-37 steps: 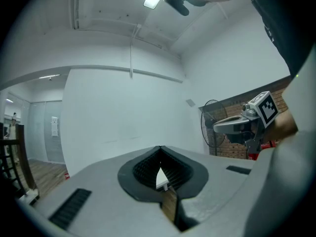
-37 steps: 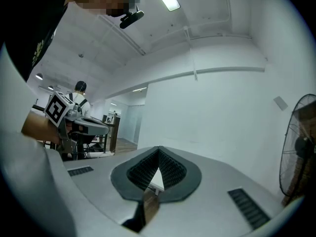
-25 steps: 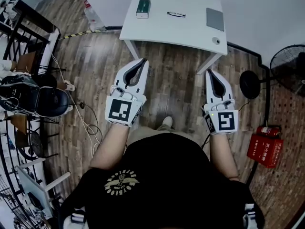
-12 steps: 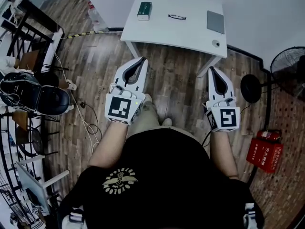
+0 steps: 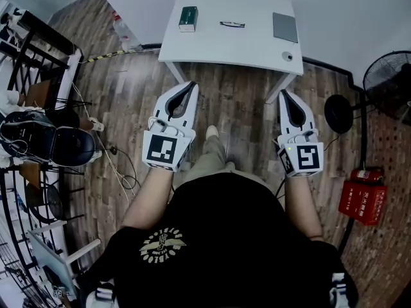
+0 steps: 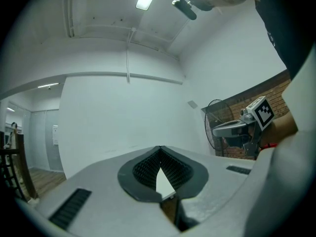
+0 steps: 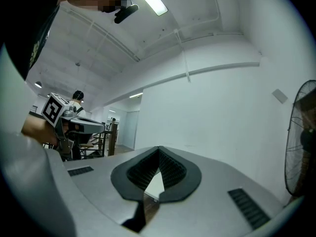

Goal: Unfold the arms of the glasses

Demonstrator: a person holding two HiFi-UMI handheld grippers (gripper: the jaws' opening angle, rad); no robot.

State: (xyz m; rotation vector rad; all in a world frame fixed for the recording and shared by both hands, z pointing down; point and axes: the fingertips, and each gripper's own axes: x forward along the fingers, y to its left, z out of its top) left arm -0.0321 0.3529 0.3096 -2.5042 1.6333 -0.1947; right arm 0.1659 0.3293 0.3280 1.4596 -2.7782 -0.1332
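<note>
Wood-plank flooring (image 5: 237, 101) runs under a small white rectangular table (image 5: 212, 43) that stands against a pale wall, ahead of the person. On the tabletop lie the thin dark-framed glasses (image 5: 232, 24) near its middle, with a green box (image 5: 188, 18) well to their left and a flat grey slab (image 5: 285, 27) to their right; the glasses are too small to tell how their arms are set. Both tools hang over the floor, short of the table and well apart from the glasses. The white left gripper (image 5: 190, 85) has its jaws pressed together at the tips, with only the gap between the ribbed dark pads (image 6: 148, 169) behind them and nothing held. The white right gripper (image 5: 284, 94) is the same, tips meeting and empty. Compared with a second ago, both grippers sit in nearly the same spots with jaws unchanged, the glasses have not moved on the table, and the person's trouser leg and pale shoe (image 5: 212, 132) now reach further forward between the grippers.
</note>
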